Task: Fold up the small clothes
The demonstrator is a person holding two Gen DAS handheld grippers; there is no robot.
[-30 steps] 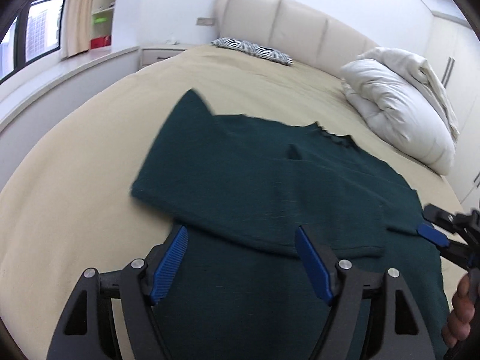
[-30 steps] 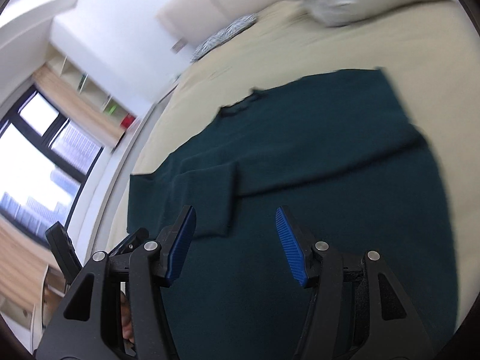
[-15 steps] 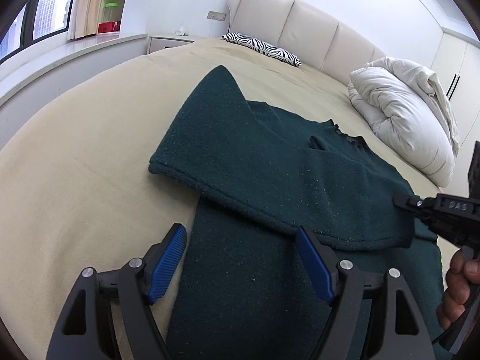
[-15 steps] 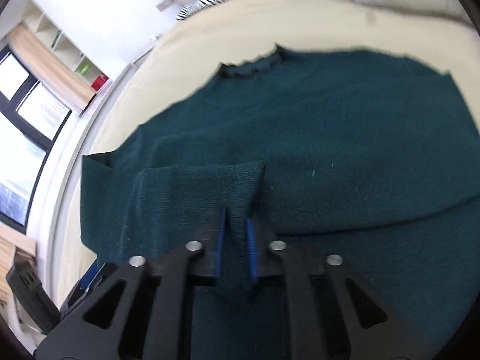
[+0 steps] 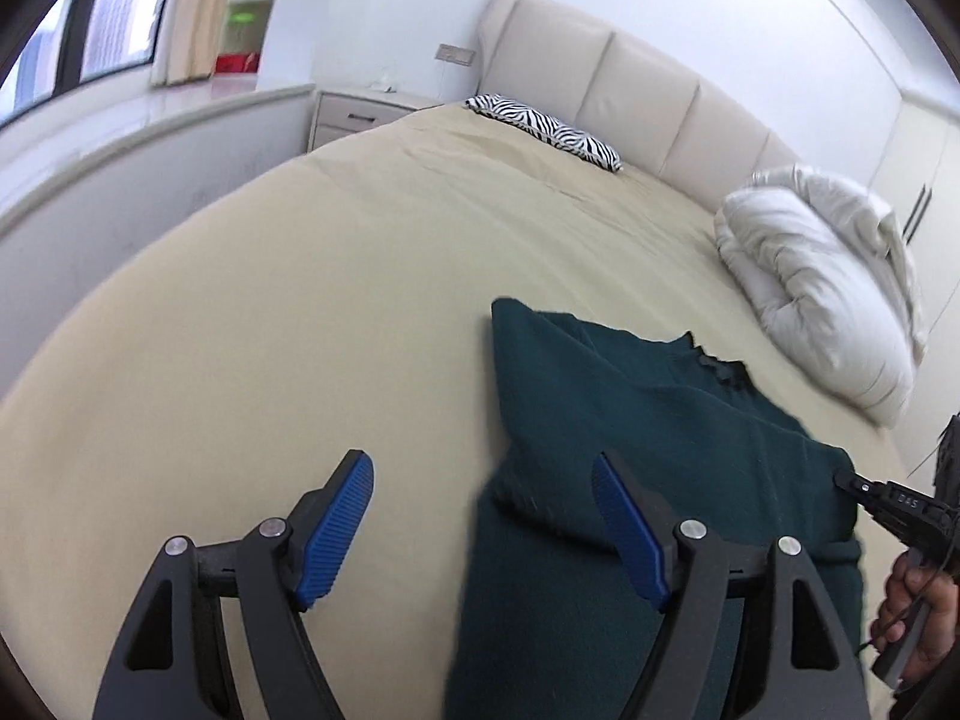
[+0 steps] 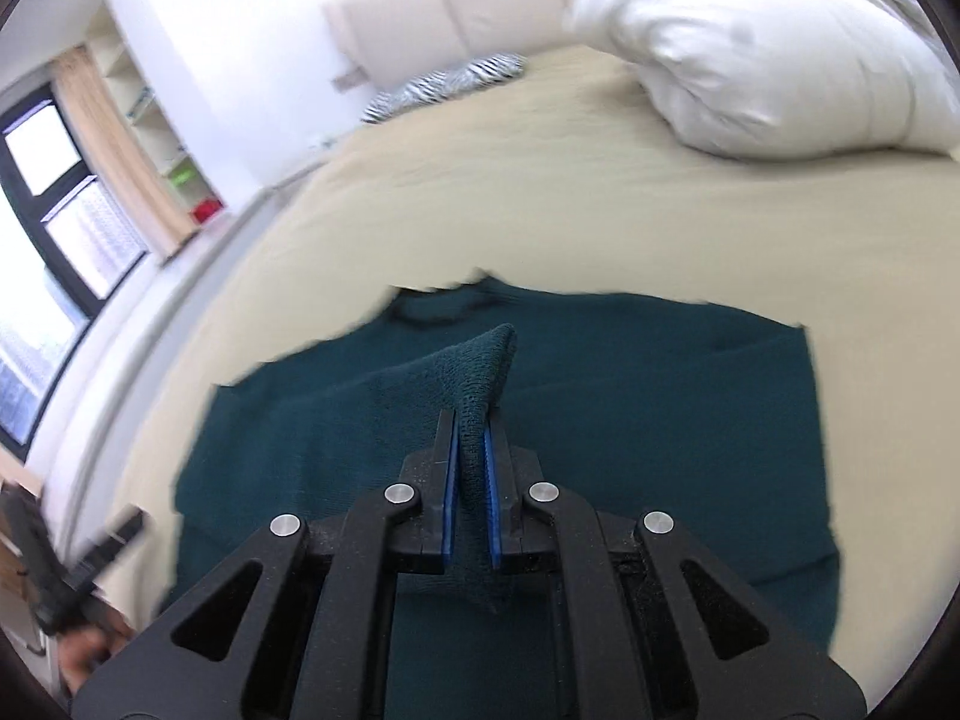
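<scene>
A dark green knit sweater (image 5: pixel 648 450) lies on the beige bed (image 5: pixel 300 300), its left sleeve folded across the body. It also shows in the right wrist view (image 6: pixel 660 372). My right gripper (image 6: pixel 471 438) is shut on the sleeve cuff (image 6: pixel 480 372) and holds it lifted above the sweater's body. In the left wrist view the right gripper (image 5: pixel 852 483) shows at the sweater's right side. My left gripper (image 5: pixel 480 516) is open and empty, over the sweater's left edge and the bare bed.
A white folded duvet (image 5: pixel 822 276) lies at the right of the bed, also in the right wrist view (image 6: pixel 750 48). A zebra-print pillow (image 5: pixel 540 126) sits by the padded headboard (image 5: pixel 630 90). A nightstand (image 5: pixel 366 114) and window ledge are to the left.
My right gripper closed on the sleeve cuff and lifted it. My left gripper stayed open and swung left, off the middle of the sweater toward its left edge.
</scene>
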